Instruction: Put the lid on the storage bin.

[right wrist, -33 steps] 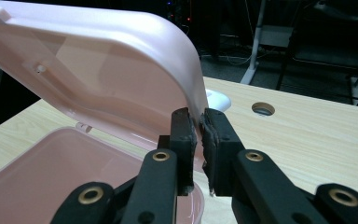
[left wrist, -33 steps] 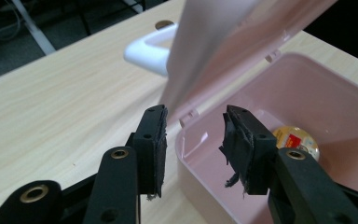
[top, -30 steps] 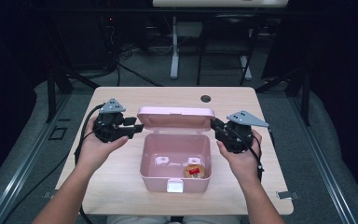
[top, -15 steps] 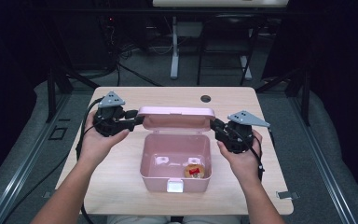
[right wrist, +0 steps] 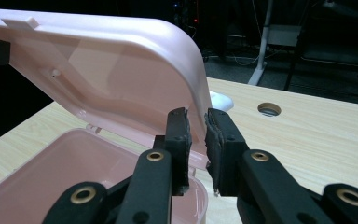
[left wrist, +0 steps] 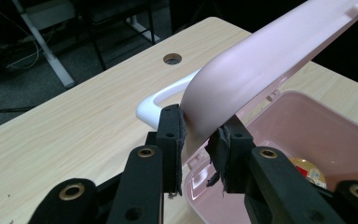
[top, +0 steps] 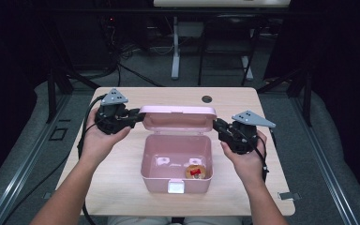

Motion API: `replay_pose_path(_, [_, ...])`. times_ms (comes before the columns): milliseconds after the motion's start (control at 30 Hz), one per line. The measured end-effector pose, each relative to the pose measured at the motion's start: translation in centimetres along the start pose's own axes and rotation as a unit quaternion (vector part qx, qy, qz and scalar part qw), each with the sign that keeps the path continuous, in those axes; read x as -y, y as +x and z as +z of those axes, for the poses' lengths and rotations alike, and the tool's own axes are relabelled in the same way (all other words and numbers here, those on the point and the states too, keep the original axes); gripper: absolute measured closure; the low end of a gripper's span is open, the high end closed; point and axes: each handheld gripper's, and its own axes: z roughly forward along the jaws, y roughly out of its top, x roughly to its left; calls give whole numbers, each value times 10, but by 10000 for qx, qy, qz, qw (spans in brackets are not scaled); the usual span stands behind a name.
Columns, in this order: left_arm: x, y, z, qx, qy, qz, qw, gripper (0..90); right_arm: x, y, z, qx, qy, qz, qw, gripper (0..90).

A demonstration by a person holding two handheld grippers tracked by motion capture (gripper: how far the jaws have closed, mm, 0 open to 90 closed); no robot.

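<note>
At centre left of the high view, the left gripper [top: 138,117]: jaws just closed onto the left end of the raised pink lid [top: 178,117]; mid-frame, the open pink box [top: 176,161]; centre right, the right gripper [top: 218,126]: lid's right edge is clamped

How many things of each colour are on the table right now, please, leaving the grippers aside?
Pink: 2, the box and its raised lid
White: 2, the front latch and the handle behind the lid
Yellowish round item with a red spot inside the box: 1
Total: 5
</note>
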Motion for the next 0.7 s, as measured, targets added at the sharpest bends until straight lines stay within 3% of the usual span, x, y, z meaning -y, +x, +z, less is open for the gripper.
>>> replay_pose_path(333, [2,0,-2,58,5,-13,10000,740,-3,-5,-11,115,-28,-3,9999,835])
replay_pose_path(700, [13,-7,-11,119,-86,23,9999,741,-3,-6,-13,191,-34,8,9998,837])
